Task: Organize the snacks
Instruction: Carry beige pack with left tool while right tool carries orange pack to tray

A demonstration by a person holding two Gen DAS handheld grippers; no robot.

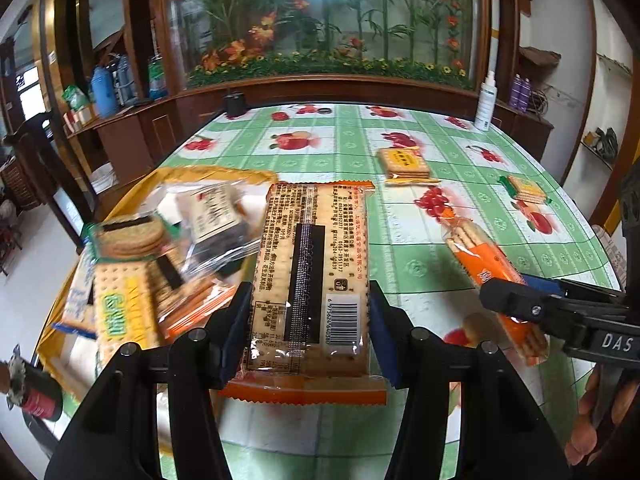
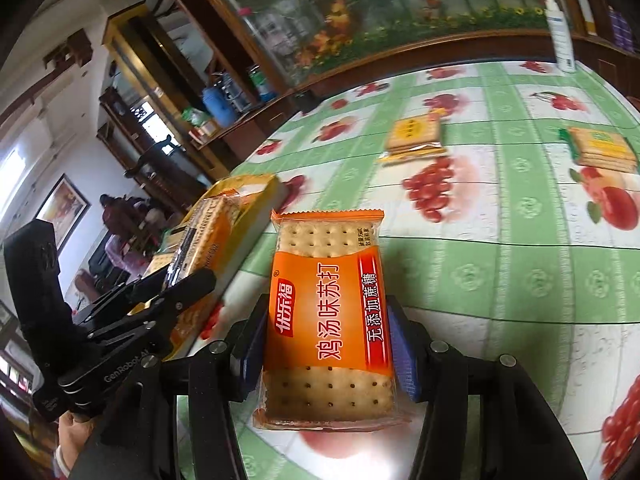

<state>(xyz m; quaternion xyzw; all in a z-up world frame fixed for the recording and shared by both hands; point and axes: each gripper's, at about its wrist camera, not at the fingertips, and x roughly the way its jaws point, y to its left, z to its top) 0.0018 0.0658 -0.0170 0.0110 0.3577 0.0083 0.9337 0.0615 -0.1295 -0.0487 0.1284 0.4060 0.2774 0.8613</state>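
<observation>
My left gripper [image 1: 310, 320] is shut on an orange cracker pack [image 1: 312, 264], held barcode side up just right of a yellow tray [image 1: 216, 174]. The tray holds several snack packs, among them round crackers [image 1: 132, 236] and a yellow-green pack [image 1: 120, 304]. My right gripper [image 2: 330, 344] is shut on a second orange cracker pack [image 2: 328, 312], printed side up, above the tablecloth. In the left wrist view the right gripper [image 1: 516, 292] comes in from the right with its orange pack [image 1: 480, 256]. In the right wrist view the left gripper [image 2: 180, 276] holds its pack [image 2: 208, 236] beside the yellow tray [image 2: 256, 184].
On the green fruit-print tablecloth [image 1: 360, 208] lie a yellow cracker pack [image 1: 404, 164] and a green-edged pack [image 1: 526, 190] farther back. A white bottle [image 1: 486, 102] stands at the far right edge. A dark cup [image 1: 234, 104] stands at the far edge. Wooden cabinets surround the table.
</observation>
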